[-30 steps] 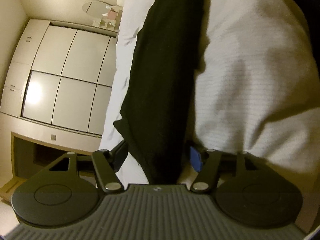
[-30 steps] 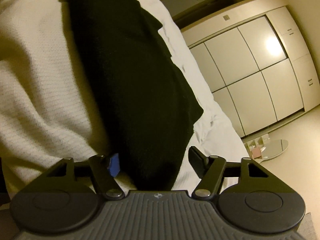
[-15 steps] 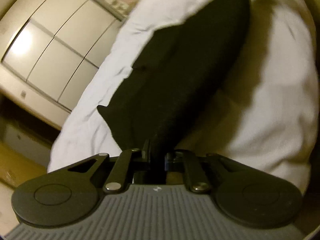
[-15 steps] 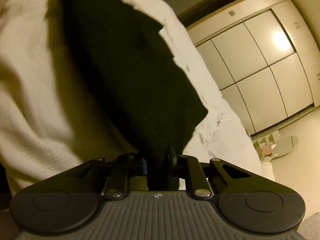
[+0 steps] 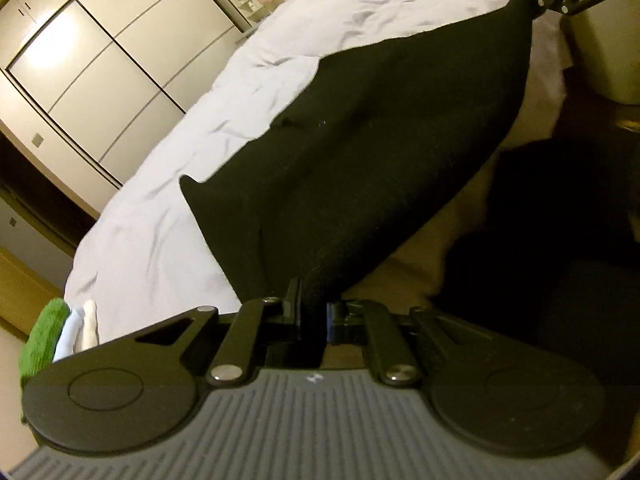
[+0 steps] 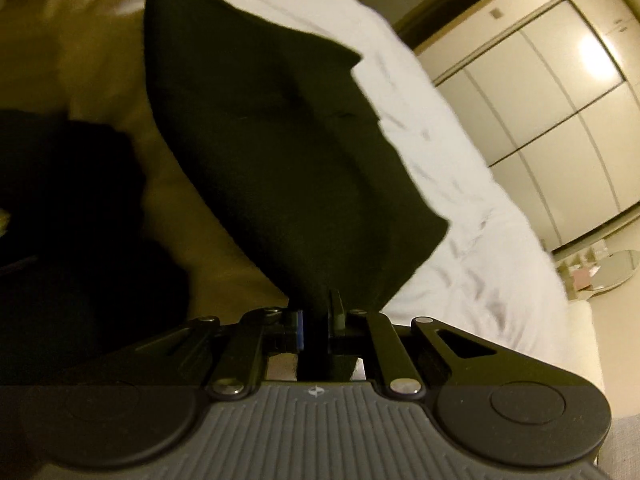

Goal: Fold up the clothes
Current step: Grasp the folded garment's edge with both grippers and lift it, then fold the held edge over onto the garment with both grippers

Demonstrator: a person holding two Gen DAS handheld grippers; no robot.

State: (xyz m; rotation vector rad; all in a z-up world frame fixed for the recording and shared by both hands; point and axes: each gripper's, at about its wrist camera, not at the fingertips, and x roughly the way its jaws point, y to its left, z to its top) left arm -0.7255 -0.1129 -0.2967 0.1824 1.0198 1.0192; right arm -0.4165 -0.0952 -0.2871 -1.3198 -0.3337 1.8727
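— Left wrist view?
— My left gripper (image 5: 312,314), fingers apart a second ago, now clamps the black garment (image 5: 380,152), stretched above the bed (image 5: 168,216).
— Right wrist view?
— My right gripper (image 6: 316,318) pinched shut likewise; the garment (image 6: 280,160) hangs between both, ready for folding.

no words, numbers or brand names can be read in either view. the only mark is a small pale emblem (image 5: 313,378) on the ribbed grey body of each hand-held gripper, too small to make out.
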